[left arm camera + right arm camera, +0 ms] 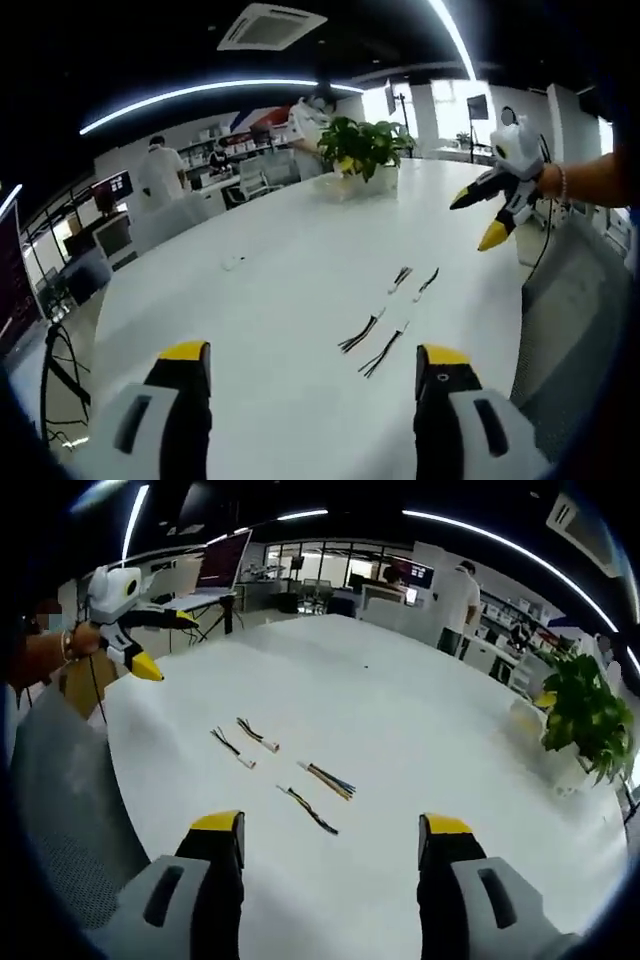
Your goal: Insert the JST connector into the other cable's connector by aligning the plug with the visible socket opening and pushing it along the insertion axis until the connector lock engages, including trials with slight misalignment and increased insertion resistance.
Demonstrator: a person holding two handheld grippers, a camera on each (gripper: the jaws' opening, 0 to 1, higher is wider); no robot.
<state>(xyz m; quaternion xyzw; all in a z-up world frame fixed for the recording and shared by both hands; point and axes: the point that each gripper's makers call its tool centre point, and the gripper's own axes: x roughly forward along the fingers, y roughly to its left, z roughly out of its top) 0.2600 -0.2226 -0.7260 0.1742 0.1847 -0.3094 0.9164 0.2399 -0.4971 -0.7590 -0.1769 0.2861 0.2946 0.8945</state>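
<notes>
Tongs (pixel 312 372) (pixel 332 845) hover agape, apart, above the cables (pixel 285 765).

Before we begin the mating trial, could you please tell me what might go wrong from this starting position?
Both hand-held grippers, left and right, hang open and empty above the white table, so nothing is grasped yet.
1. The four cable pieces are thin and lie flat; a pick could slip off them.
2. They lie close together, so closing on one might nudge its neighbour.
</notes>
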